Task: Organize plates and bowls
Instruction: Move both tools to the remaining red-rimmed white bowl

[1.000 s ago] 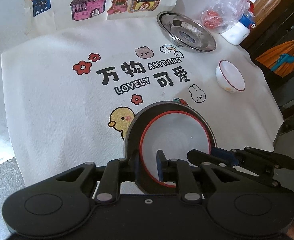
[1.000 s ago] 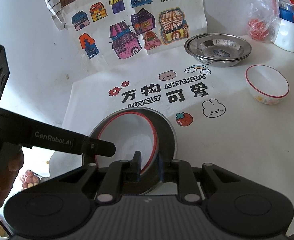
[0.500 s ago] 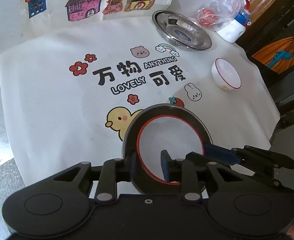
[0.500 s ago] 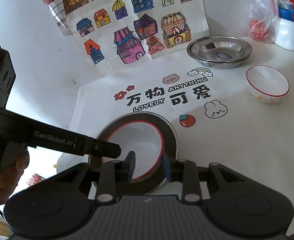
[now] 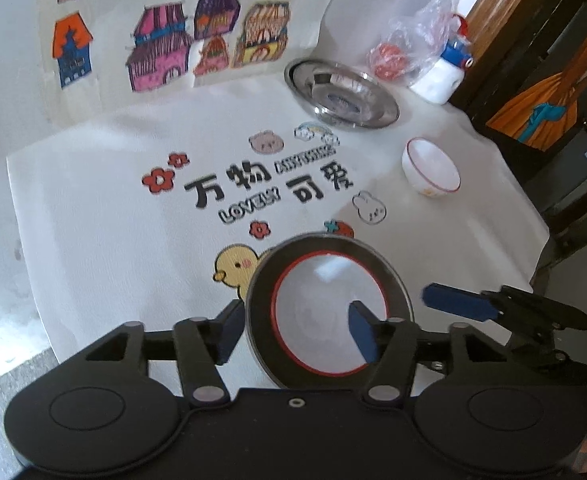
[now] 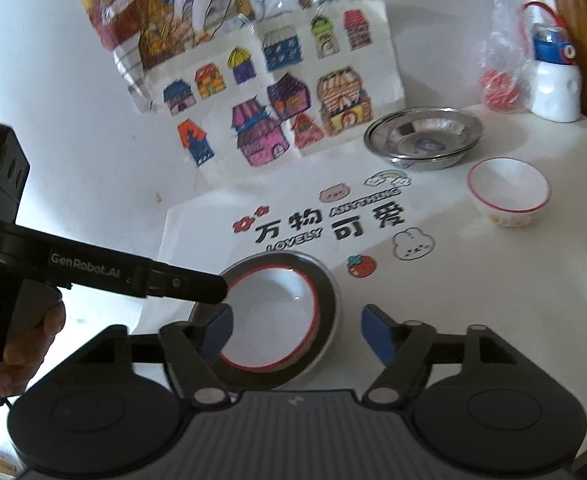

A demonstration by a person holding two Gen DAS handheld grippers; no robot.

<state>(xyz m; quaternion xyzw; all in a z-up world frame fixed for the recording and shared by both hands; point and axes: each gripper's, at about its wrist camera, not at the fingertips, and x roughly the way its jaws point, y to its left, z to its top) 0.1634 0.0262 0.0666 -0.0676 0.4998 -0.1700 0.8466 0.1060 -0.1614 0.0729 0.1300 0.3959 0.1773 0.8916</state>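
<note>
two red-rimmed white bowls sit on the cloth-covered counter (image 5: pixel 93 240): one bowl (image 5: pixel 325 312) rests inside a steel plate (image 5: pixel 261 280) at the near edge, the other small bowl (image 5: pixel 431 170) stands alone near the far right. farther back lie stacked steel plates (image 5: pixel 341 96), which in the right wrist view look like two, nested. that makes three steel plates if the stack is read correctly. behind them are one plastic bag (image 5: pixel 409 52) with something red inside and one white bottle with a blue cap (image 5: pixel 443 76).

the left tool (image 5: pixel 293 334) points steeply down over the near plate's left rim, its jaws just having been opening; one blue pad stands outside the rim, the other over the bowl's inside, neither pressing. the right tool (image 6: pixel 297 334) angles down from the plate's other side, its jaws also just having been opening and now spread wide: the left pad hangs near the bowl's rim, the right pad over bare cloth clear of the plate. a hand (image 6: pixel 21 344) grips the left tool's handle, seen at the left edge of the right wrist view. both frames are slightly blurred.
</note>
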